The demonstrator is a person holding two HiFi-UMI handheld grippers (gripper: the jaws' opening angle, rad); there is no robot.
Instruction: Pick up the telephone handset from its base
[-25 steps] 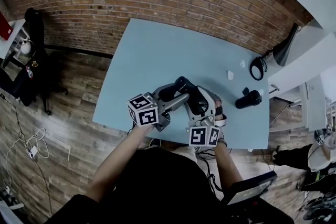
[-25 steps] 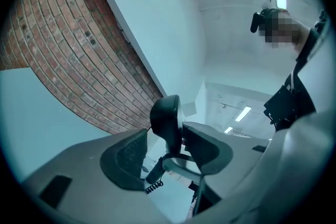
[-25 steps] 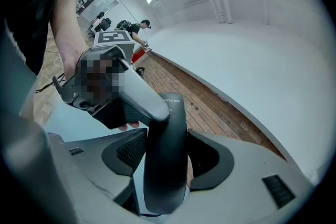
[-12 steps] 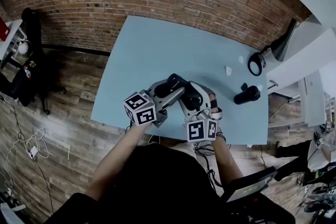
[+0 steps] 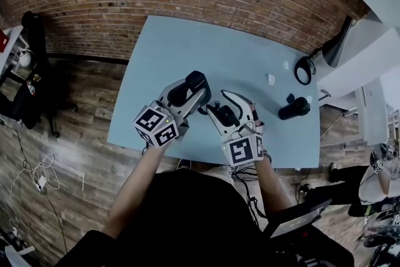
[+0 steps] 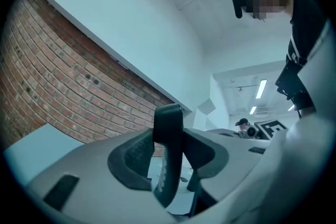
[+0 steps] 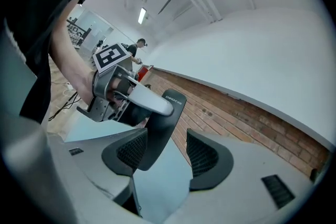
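Observation:
My left gripper (image 5: 187, 94) is shut on the black telephone handset (image 5: 190, 81), its jaws having just closed on it, and holds it above the blue-grey table (image 5: 187, 40). In the left gripper view the handset (image 6: 168, 128) stands upright between the two pads. My right gripper (image 5: 220, 107) sits just to the right, open, with nothing between its pads (image 7: 207, 157). In the right gripper view the handset (image 7: 165, 118) hangs ahead, clamped by the left gripper's white finger (image 7: 149, 102). I cannot make out the phone's base, which is hidden among the grippers.
A black cylinder (image 5: 294, 108) lies near the table's right edge, a black ring (image 5: 304, 79) behind it. Two small white bits (image 5: 270, 79) lie nearby. A black lamp (image 5: 340, 53) stands off the right corner. A brick wall runs behind the table.
The left gripper has closed on the handset and carried it up and to the left, away from the right gripper. The right gripper has hardly moved.

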